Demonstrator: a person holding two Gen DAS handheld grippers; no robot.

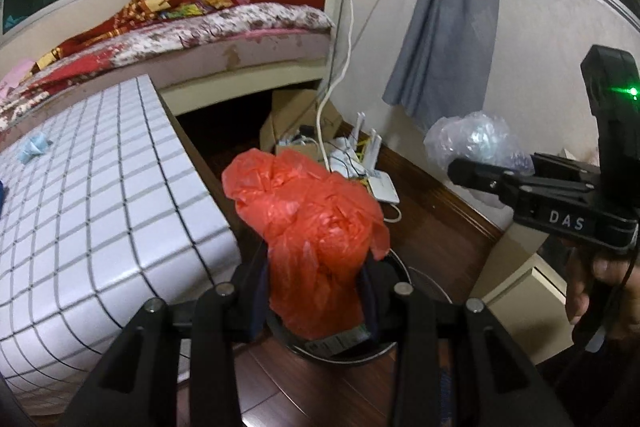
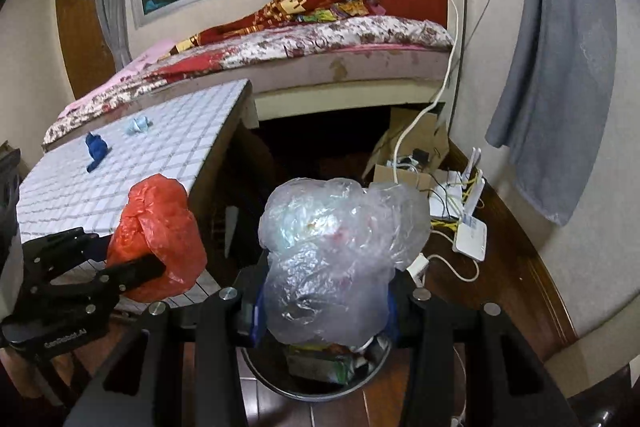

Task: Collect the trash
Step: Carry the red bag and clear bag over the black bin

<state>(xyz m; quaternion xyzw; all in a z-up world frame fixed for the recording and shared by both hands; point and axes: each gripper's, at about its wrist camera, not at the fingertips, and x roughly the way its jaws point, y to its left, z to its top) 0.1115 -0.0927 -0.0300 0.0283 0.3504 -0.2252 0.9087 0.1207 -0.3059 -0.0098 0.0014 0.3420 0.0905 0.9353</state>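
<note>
Left wrist view shows the left gripper (image 1: 316, 291) clamped on a crumpled red plastic bag (image 1: 312, 227), held over a round black trash bin (image 1: 340, 351) on the wooden floor. Right wrist view shows the right gripper (image 2: 324, 307) squeezing a clear plastic bag (image 2: 340, 251) above the same bin (image 2: 320, 383), which already holds wrappers. On the grid-patterned table (image 2: 120, 187) to the left lie a blue scrap (image 2: 95, 151) and a pale blue scrap (image 2: 139, 125).

Counted two bags: one red (image 1: 316, 227), one clear (image 2: 340, 259). Two grippers, left (image 1: 316, 291) and right (image 2: 324, 307). One bin (image 2: 316, 383) at bottom center, two scraps (image 2: 96, 151) (image 2: 139, 125) on one table (image 2: 132, 183), left side.
</note>
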